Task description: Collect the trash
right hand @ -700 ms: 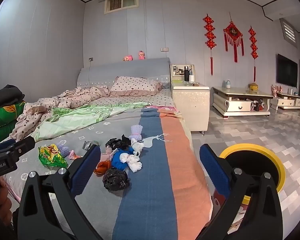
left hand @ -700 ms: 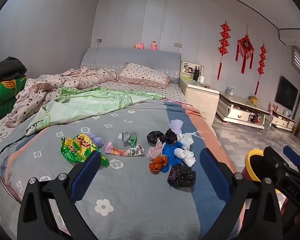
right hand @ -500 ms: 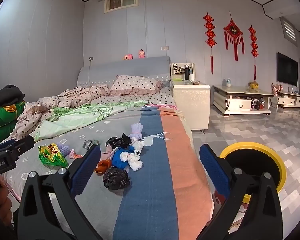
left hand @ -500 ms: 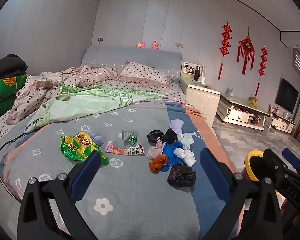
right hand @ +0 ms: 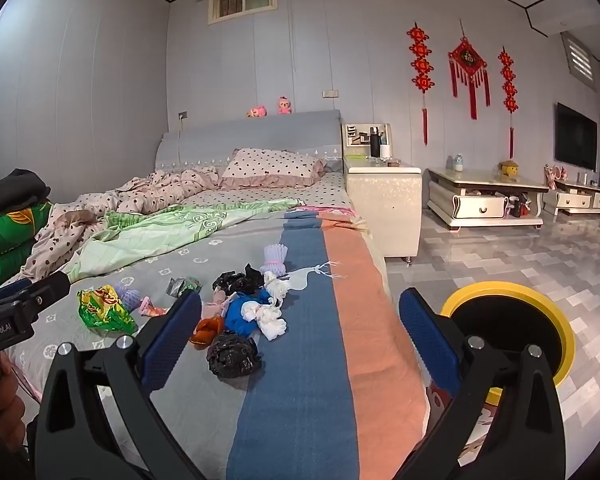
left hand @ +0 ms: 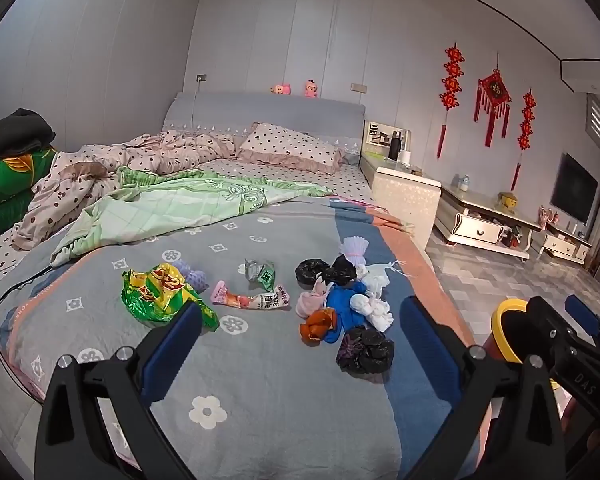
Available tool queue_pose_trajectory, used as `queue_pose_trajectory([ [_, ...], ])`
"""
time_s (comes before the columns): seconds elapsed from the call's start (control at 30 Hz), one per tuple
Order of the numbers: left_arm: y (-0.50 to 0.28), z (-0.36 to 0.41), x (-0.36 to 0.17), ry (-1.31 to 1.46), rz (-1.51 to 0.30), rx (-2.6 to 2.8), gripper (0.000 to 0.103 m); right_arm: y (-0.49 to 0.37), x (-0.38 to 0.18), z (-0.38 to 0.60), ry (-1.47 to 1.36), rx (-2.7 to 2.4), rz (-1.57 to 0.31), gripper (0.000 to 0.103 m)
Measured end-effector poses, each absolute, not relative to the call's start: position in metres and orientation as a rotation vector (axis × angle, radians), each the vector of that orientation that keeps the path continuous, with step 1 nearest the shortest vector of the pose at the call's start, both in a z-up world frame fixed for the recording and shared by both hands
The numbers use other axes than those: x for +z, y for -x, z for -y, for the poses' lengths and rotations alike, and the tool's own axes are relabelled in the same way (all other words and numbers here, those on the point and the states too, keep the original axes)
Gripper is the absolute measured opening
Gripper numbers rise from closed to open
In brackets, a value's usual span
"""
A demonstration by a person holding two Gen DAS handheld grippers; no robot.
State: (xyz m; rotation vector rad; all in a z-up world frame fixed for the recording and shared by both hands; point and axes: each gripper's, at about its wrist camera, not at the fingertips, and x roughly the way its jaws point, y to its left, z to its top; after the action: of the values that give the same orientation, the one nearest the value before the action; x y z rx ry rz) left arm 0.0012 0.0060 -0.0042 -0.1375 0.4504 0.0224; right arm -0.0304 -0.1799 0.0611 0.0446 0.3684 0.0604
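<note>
Trash lies scattered on the bed's grey cover [left hand: 260, 380]: a green-yellow snack bag [left hand: 160, 294] [right hand: 104, 310], a pink wrapper [left hand: 252, 300], a small green wrapper [left hand: 262, 272], a blue bag [left hand: 344, 306] [right hand: 242, 312], white bags [left hand: 374, 308], an orange bag [left hand: 318, 322] and a crumpled black bag [left hand: 366, 350] [right hand: 233, 354]. A yellow-rimmed black bin [right hand: 508, 332] [left hand: 508, 334] stands on the floor right of the bed. My left gripper [left hand: 300, 332] is open and empty above the bed's near end. My right gripper [right hand: 300, 326] is open and empty, between the trash and the bin.
A green quilt [left hand: 188, 208], dotted duvet and pillow [left hand: 288, 148] lie farther up the bed. A white nightstand [right hand: 384, 200] and low cabinets [right hand: 484, 200] stand along the right wall. Folded bedding [left hand: 4, 184] is stacked at the left. The floor is tiled.
Both views have shifted slightly; the trash sits a little lower and closer in the left wrist view. Nothing on the bed has moved and both grippers stay open.
</note>
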Motion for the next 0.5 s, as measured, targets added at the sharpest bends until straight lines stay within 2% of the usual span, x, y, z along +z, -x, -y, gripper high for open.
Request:
queue_pose_trajectory([
  [0.5, -0.0014, -0.0042, -0.0029, 0.135, -0.453, 0.023, 0.096, 0.0308, 0.0559, 0.1749, -0.046, 0.06, -0.371, 0.095],
])
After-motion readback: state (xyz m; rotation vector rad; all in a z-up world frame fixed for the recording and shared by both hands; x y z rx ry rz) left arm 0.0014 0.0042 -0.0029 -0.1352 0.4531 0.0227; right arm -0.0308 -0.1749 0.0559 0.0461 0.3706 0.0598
